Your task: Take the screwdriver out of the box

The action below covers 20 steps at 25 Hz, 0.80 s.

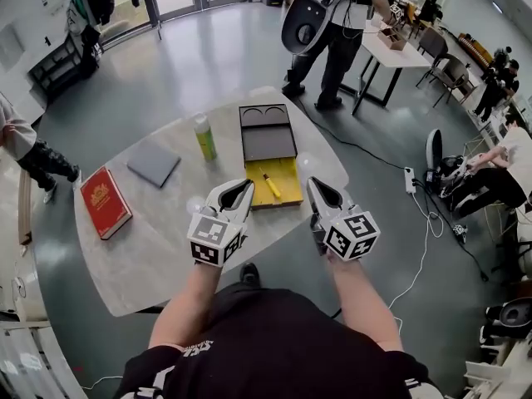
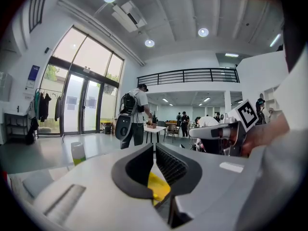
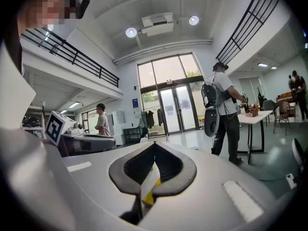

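An open box lies on the pale table (image 1: 150,256), its black lid (image 1: 268,131) folded back and its yellow tray (image 1: 287,173) towards me. A yellow-handled screwdriver (image 1: 271,184) rests in the tray. My left gripper (image 1: 246,184) hovers at the tray's left near corner, jaws shut with nothing between them. At the tray's right near corner my right gripper (image 1: 315,182) is also shut and empty. In the left gripper view the jaws (image 2: 154,148) almost meet over the yellow tray (image 2: 159,186). A sliver of the tray (image 3: 149,196) shows below the right gripper (image 3: 154,144).
A green-and-white bottle (image 1: 204,136) stands left of the lid. Farther left lie a grey pad (image 1: 153,163) and a red book (image 1: 105,202). A person with a backpack (image 1: 332,23) stands beyond the table, another person (image 1: 25,148) at the left. Cables and a power strip (image 1: 409,179) are on the floor.
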Tool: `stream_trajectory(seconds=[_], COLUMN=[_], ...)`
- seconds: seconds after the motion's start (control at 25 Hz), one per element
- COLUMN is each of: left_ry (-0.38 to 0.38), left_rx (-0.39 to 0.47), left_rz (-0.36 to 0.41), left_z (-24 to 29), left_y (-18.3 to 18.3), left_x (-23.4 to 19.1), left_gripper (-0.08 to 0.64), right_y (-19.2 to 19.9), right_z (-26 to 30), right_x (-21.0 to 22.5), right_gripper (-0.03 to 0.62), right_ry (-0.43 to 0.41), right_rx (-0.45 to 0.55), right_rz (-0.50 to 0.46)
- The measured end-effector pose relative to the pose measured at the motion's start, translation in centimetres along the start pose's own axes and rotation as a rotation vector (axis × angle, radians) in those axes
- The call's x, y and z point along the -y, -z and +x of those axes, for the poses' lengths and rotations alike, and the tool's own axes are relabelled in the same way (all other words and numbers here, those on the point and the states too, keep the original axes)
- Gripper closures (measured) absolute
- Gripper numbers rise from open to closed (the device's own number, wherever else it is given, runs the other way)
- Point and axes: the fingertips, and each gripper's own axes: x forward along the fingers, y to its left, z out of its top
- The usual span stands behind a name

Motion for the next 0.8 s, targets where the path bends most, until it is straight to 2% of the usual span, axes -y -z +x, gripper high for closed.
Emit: stream_trajectory(seconds=[0.24,0.48,0.6,0.8], left_ry=[-0.001,-0.057,-0.109,-0.251], left_rx=[-0.016,-0.032,-0.045,-0.059], left_rz=[-0.020,-0.034,-0.034,-0.064], left_z=[1.8,3.5,4.7,7.1], left_y=[0.3,0.8,1.0,0.4], left_x=[-2.4,-4.2,-4.4,-4.3], left_gripper=[0.541,0.541,0.541,0.541], right_y=[-0.6,-0.8,-0.6,-0.9], right_z=[4.0,7.3,8.7,10.7], right_x=[0.8,2.2,3.6,6.6], right_gripper=[0.577,0.577,0.577,0.577], right_ry=[-0.013,-0.071,-0.125,-0.255], right_rx=[-0.024,-0.047,-0.060,-0.104], right_rz=[-0.011,-0.020,-0.016,-0.004])
